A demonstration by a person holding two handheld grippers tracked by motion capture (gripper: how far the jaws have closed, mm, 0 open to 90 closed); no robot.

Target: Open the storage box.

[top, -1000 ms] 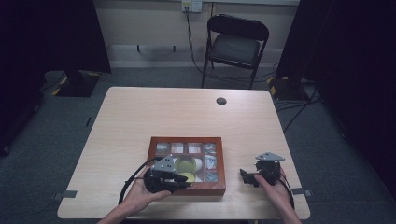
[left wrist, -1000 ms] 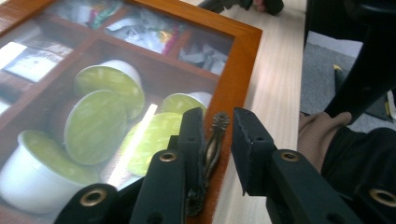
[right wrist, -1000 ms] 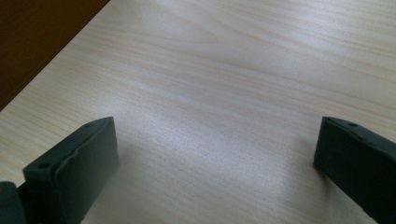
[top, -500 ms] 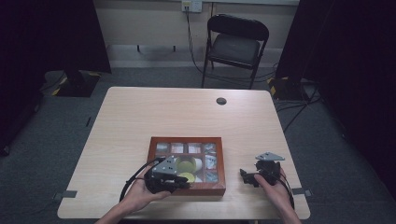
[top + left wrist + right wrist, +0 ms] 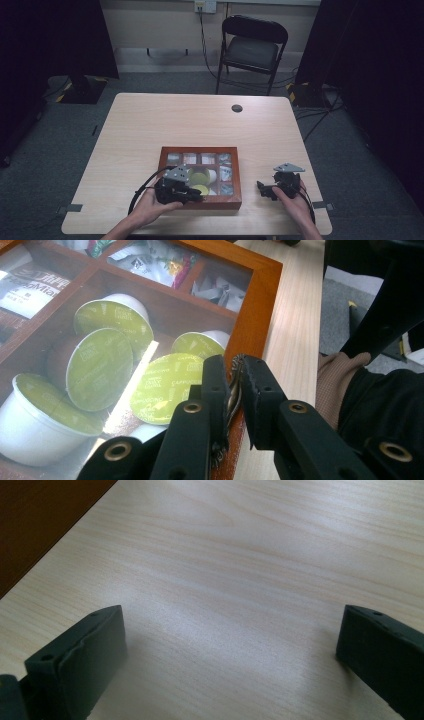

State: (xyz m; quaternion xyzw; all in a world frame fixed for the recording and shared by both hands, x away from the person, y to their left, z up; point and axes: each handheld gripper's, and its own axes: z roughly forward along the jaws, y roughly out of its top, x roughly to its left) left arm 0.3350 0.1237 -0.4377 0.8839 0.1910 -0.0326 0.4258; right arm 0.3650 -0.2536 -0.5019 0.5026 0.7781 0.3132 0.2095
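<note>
On the tabletop (image 5: 150, 125), the left hand-held gripper (image 5: 234, 385) pinches the wooden box's latch (image 5: 233, 395), while the right hand-held gripper (image 5: 264, 189) rests with jaws apart.

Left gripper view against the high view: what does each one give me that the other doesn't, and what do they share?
Left gripper view: the left gripper shut on a small metal piece, perhaps a clasp, at the front rim of the wooden box; readable print on the green capsule lids. High view: the whole table, the right gripper beside the box and apart from it, a folding chair. Both: the box and its capsules.
</note>
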